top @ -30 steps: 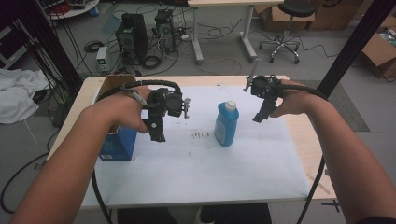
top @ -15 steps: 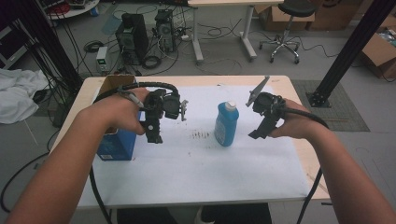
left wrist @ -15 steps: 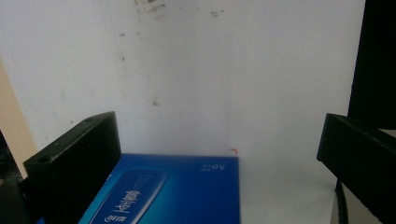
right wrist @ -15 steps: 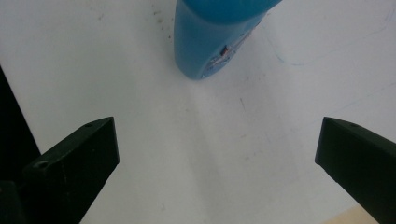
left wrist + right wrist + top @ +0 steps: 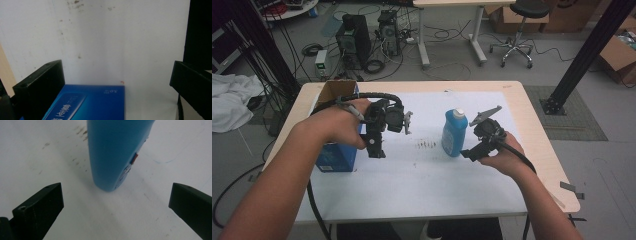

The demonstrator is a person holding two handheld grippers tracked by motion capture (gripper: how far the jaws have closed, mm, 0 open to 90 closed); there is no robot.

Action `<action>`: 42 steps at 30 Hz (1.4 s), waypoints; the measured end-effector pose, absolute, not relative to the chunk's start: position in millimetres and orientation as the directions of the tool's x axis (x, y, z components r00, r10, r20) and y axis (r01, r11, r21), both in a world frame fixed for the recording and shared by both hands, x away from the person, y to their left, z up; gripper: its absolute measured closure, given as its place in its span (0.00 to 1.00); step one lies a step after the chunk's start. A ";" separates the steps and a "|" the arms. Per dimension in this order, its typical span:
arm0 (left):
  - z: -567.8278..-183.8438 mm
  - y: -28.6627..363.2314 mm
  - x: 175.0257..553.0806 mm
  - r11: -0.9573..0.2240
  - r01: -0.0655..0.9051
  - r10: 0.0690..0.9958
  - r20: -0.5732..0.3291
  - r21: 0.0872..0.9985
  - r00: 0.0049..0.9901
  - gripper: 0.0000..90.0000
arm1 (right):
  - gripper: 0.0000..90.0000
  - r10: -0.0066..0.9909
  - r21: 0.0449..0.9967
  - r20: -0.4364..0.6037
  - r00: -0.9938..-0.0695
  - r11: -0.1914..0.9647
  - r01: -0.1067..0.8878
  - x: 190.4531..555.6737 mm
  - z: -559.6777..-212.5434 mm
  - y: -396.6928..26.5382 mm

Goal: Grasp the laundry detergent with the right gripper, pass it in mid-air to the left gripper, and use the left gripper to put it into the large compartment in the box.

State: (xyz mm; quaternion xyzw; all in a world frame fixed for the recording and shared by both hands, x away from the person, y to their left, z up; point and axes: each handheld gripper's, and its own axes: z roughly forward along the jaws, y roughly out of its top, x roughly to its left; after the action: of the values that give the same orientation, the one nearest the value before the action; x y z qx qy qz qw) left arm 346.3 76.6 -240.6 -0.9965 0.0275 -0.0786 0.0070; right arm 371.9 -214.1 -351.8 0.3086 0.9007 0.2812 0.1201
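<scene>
Though untouched, bottle [image 5: 117, 152] before hand-held gripper [image 5: 116, 202]

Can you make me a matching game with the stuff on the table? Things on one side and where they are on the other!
Things:
1. bottle
2. box
3. left claw
4. right claw

Places:
A. open, right beside the bottle's base
B. standing upright in the middle of the table
C. open, above the box's edge
D. at the table's left edge

Pairs: 1-B, 2-D, 3-C, 4-A
</scene>
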 end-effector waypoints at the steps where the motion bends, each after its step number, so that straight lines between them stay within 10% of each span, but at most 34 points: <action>1: -241.1 76.8 346.7 -0.998 -0.055 -0.057 0.156 -0.017 0.986 0.00 | 0.00 0.638 0.600 -0.038 -0.769 0.630 0.493 371.6 -355.0 -213.4; 13: -245.0 78.8 348.6 -0.999 -0.053 -0.053 0.164 -0.004 0.985 0.00 | 0.00 0.765 0.798 -0.009 -0.644 0.393 0.456 361.1 -393.5 -191.8; 42: -254.2 83.4 348.9 -0.999 -0.050 -0.052 0.162 -0.021 0.985 0.00 | 0.01 0.863 0.905 -0.039 -0.505 0.245 0.349 373.9 -414.4 -165.0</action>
State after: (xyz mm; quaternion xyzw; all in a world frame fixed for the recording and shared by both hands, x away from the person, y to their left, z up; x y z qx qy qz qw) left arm 348.9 83.4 -254.2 -0.9963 0.0255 -0.0813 0.0084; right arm 373.9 -165.0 -414.4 0.4109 0.7372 0.4570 0.2809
